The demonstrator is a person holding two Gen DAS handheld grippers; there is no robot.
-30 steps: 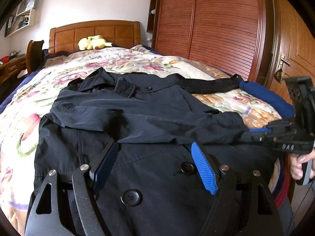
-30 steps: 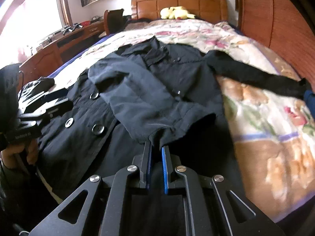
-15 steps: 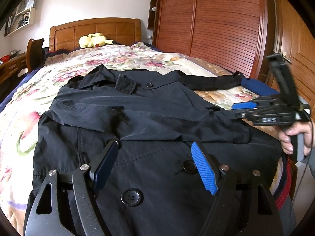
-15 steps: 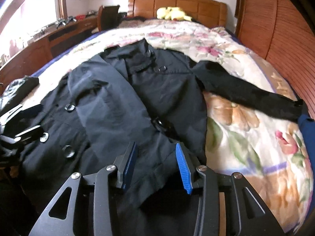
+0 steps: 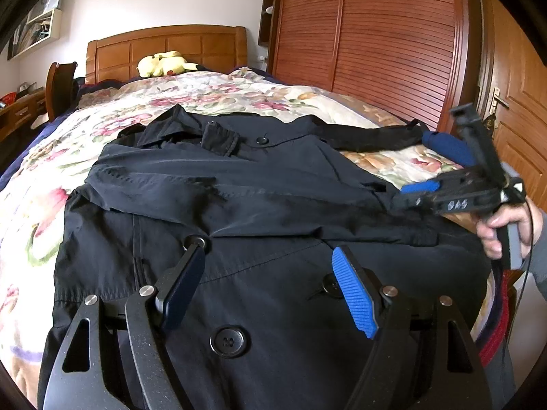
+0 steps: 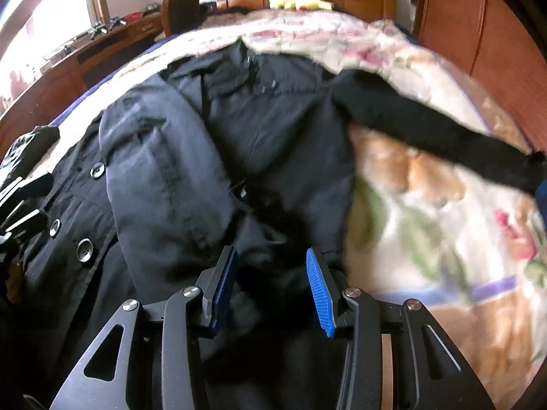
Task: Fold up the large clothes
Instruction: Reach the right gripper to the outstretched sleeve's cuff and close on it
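Both grippers, left [image 5: 268,280] and right [image 6: 270,273], hover with jaws released; the folded sleeve [image 5: 239,201] of the coat [image 5: 273,307] may slide off, though the right view is blurred.

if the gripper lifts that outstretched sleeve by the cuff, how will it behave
The outstretched sleeve would probably hang limp and fold on itself, since the black coat drapes in soft creases on the bed. It looks light, thin fabric. Its faint sheen suggests it may slide easily.

Blurred quilt [image 6: 427,205] — coat [image 5: 273,290] hem cropped
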